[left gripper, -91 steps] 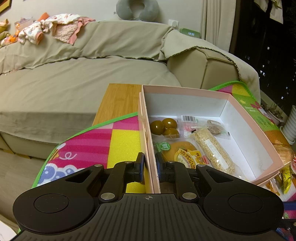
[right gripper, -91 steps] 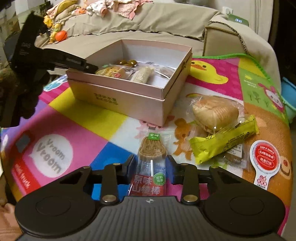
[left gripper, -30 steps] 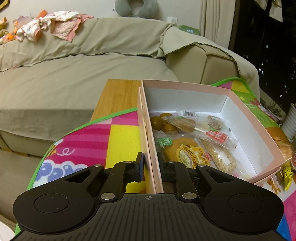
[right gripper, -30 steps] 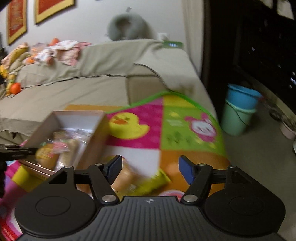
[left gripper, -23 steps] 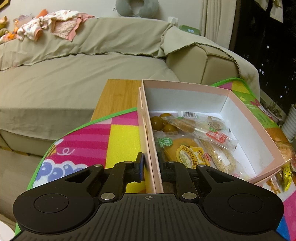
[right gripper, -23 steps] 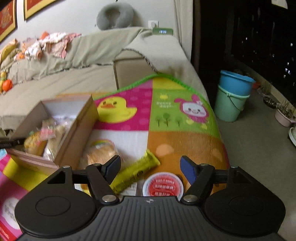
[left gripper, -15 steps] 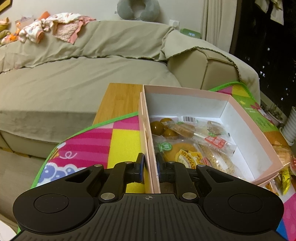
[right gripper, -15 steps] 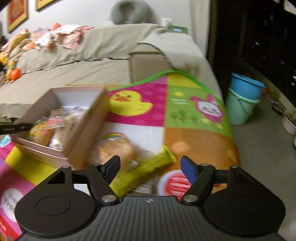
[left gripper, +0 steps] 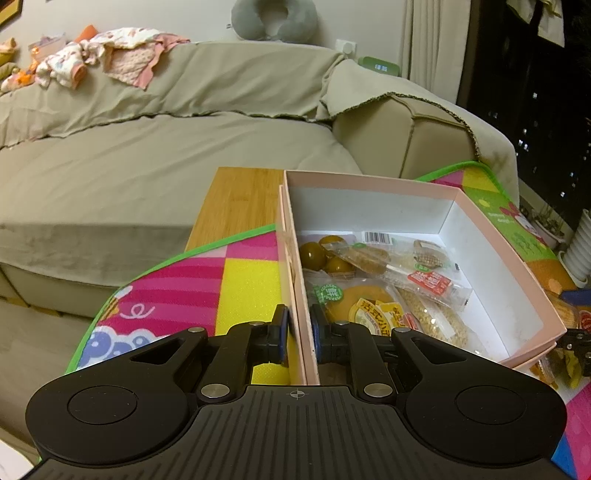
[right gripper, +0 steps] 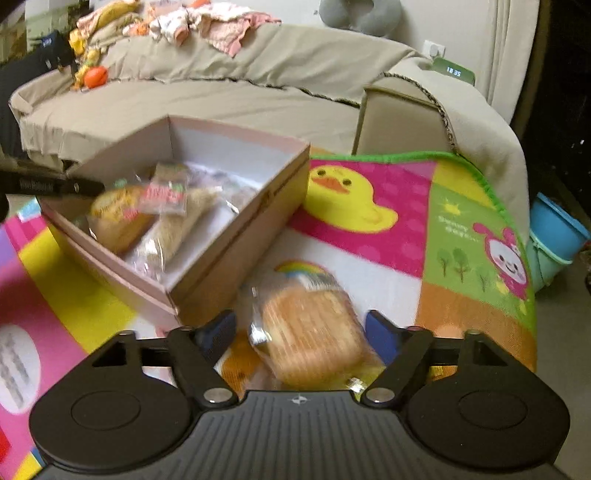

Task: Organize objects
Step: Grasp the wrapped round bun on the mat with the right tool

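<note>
Left tongs (left gripper: 298,334) pinch the near wall of the pink box (left gripper: 373,183), one blue pad outside, one inside, the wall clamped between them at 12 o'clock from the tool body. Box sits on the play mat (left gripper: 236,280) that covers the surface; a bare wooden strip (left gripper: 240,199) shows past the mat's green edge at 11 o'clock.

Inside the box, left wrist view: round brown items (left gripper: 317,253) in the far left corner, a round cake pack (left gripper: 364,306) just ahead of the inner pad, a lollipop pack with red label (left gripper: 424,278) lying slantwise over it, a grain bar (left gripper: 439,317) at 1 o'clock. Right half of the box floor bare and white.

Right tongs (right gripper: 300,332) spread wide, blue pads well apart. A wrapped bread pack (right gripper: 310,328) lies on the mat (right gripper: 354,206) between them, nearer the right-hand pad, touching neither as far as the blur allows. The bread lies just beside the box corner (right gripper: 236,236), outside it, at 12 o'clock from the right tool. Box is at 10 o'clock in this view, with the left tool's black finger (right gripper: 48,184) on its far wall.

Sofa (left gripper: 166,140) behind the surface, clothes (left gripper: 110,51) heaped on its back, neck pillow (left gripper: 275,18) above.
</note>
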{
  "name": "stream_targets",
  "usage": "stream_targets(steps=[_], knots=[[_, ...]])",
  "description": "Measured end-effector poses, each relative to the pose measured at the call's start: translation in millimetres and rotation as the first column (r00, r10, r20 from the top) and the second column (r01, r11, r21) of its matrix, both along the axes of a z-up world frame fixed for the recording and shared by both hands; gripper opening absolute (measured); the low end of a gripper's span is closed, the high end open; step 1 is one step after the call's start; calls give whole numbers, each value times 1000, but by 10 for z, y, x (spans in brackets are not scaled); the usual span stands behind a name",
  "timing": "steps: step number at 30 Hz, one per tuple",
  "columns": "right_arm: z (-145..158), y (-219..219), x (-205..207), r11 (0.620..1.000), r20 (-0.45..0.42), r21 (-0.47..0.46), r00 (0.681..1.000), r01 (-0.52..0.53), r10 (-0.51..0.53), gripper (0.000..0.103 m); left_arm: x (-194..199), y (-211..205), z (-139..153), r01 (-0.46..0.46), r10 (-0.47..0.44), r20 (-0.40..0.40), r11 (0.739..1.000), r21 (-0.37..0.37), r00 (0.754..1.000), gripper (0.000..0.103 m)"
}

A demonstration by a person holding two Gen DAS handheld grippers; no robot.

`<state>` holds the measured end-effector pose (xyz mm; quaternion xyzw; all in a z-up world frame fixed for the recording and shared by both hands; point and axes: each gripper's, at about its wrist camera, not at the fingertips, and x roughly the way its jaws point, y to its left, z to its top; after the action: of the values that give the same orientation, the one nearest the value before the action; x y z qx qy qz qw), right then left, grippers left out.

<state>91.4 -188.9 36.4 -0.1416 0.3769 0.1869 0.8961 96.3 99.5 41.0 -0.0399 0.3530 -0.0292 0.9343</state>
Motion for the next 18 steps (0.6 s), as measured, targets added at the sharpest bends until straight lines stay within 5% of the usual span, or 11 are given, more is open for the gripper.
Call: stream_targets(steps=[4, 10, 14, 18], knots=[[53, -73, -208, 999, -13, -15, 999, 35, -35, 54, -4, 0, -4, 0, 0, 1, 1000, -1, 1000, 15], [176, -74, -659, 1000, -85, -5, 996, 24, -25, 54, -5, -3, -4, -3, 3, 1, 1000, -4, 1000, 15], [142, 34, -883, 998, -187, 54, 981, -39, 48, 57, -11, 2, -4, -6, 6, 4, 1000, -9, 1000, 15], [81, 209, -1045, 995, -147, 1, 984, -99, 98, 68, -14, 5, -5, -5, 5, 2, 1000, -8, 1000, 15]])
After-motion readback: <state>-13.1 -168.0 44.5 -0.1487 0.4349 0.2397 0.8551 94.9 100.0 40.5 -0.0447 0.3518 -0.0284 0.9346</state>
